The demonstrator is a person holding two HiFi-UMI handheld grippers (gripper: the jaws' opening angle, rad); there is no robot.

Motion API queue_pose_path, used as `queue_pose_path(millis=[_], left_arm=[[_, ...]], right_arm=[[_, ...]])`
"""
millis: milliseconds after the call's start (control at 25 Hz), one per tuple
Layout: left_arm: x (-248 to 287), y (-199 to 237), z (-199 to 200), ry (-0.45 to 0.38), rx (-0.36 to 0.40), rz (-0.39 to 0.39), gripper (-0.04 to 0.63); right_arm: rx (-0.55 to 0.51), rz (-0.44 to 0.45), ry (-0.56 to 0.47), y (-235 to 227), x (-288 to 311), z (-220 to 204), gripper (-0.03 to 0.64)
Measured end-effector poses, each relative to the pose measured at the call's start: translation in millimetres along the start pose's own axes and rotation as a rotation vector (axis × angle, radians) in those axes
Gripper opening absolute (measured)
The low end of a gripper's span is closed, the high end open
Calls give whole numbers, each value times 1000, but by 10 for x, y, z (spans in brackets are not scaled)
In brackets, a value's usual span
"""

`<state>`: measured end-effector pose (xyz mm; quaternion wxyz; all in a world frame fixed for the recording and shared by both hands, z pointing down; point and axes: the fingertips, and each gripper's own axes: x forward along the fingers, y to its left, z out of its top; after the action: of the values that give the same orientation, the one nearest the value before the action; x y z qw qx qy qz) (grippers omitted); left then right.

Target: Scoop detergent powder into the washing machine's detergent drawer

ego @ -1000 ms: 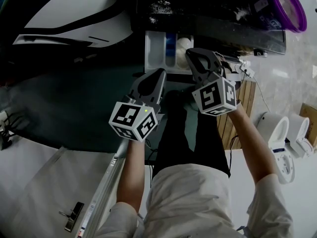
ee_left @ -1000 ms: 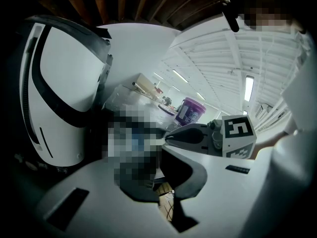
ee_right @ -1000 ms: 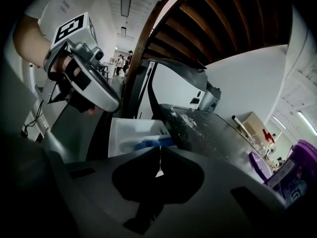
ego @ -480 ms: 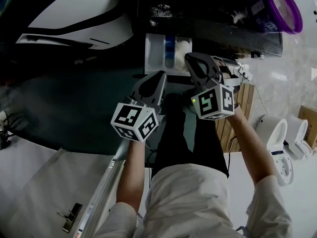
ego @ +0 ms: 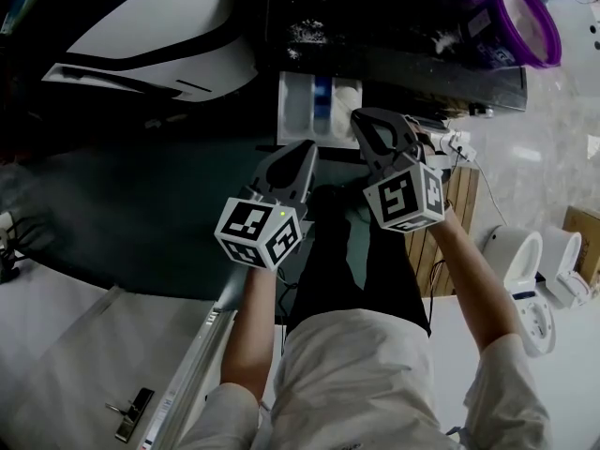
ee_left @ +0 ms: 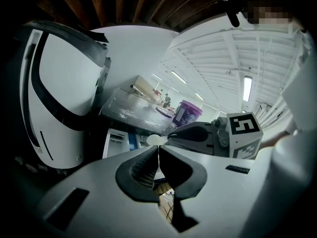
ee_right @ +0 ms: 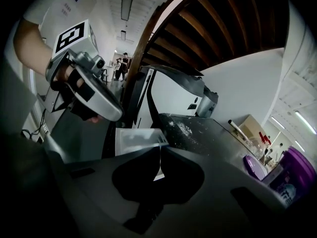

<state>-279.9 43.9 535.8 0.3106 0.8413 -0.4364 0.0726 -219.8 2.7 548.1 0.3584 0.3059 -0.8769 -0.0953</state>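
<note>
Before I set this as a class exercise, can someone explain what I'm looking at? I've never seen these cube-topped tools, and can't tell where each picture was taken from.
No robot here: a person holds a gripper in each hand. The head view looks down from a camera on their head; the other two views ride on the grippers. The left gripper and right gripper both have fingers closed on nothing. Ahead is the washing machine's open detergent drawer, with what looks like white powder in one compartment. A purple tub stands on the dark machine top, where some spilled powder lies.
</note>
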Motion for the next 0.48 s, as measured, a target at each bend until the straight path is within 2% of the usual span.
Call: queue_pose_path(millis=[280,480], left_arm=[[-65,-84,121,-20,17,-9,21],[-133,-124,202,-34,29,-10,21]], right_arm=[[181,11,-36,-104,-135,114,9],[246,6,-50,-128,-228,165,9]])
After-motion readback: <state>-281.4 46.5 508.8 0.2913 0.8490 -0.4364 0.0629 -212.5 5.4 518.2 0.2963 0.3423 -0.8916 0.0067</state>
